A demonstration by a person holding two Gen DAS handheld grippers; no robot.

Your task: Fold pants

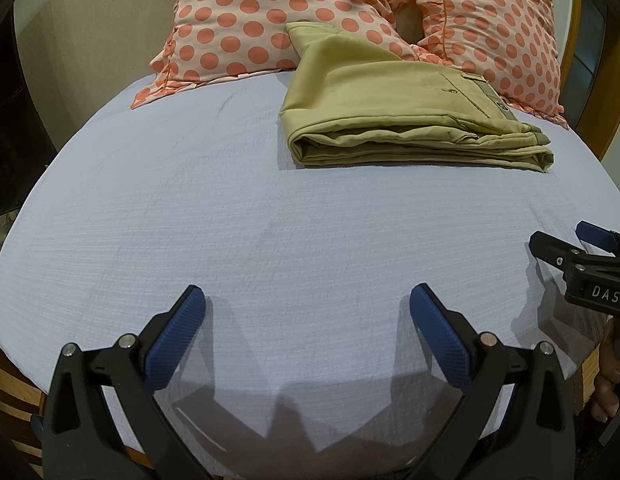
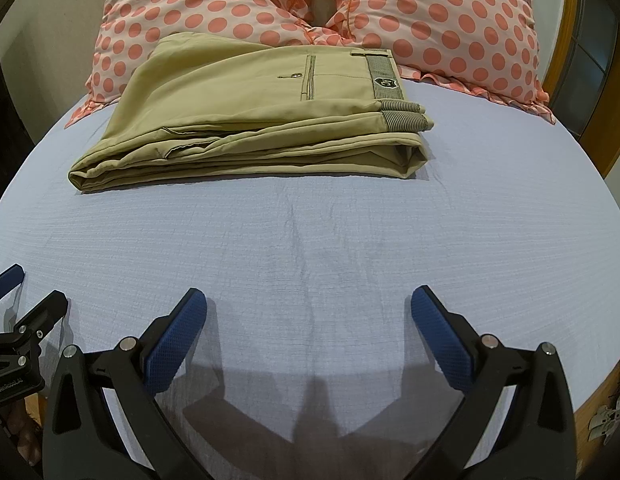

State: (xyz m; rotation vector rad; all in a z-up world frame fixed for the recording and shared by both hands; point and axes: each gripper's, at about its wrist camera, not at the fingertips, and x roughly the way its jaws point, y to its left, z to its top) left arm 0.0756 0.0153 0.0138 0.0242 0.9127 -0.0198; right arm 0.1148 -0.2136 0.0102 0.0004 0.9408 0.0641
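Observation:
Khaki pants (image 1: 389,108) lie folded into a thick rectangular stack at the far side of the bed, against the pillows; in the right wrist view the pants (image 2: 250,120) show a back pocket and waistband label on top. My left gripper (image 1: 308,304) is open and empty, low over the near part of the bed, well short of the pants. My right gripper (image 2: 310,304) is open and empty, also over the near part. The right gripper shows at the right edge of the left wrist view (image 1: 569,240), and the left gripper at the left edge of the right wrist view (image 2: 26,300).
The bed has a light blue sheet (image 1: 270,220) (image 2: 349,240). Two pink pillows with coral dots (image 1: 250,20) (image 2: 449,20) lean at the head, behind the pants. A wooden bed frame (image 2: 569,60) runs along the right. A person's bare foot (image 1: 605,384) is at the bed's near right edge.

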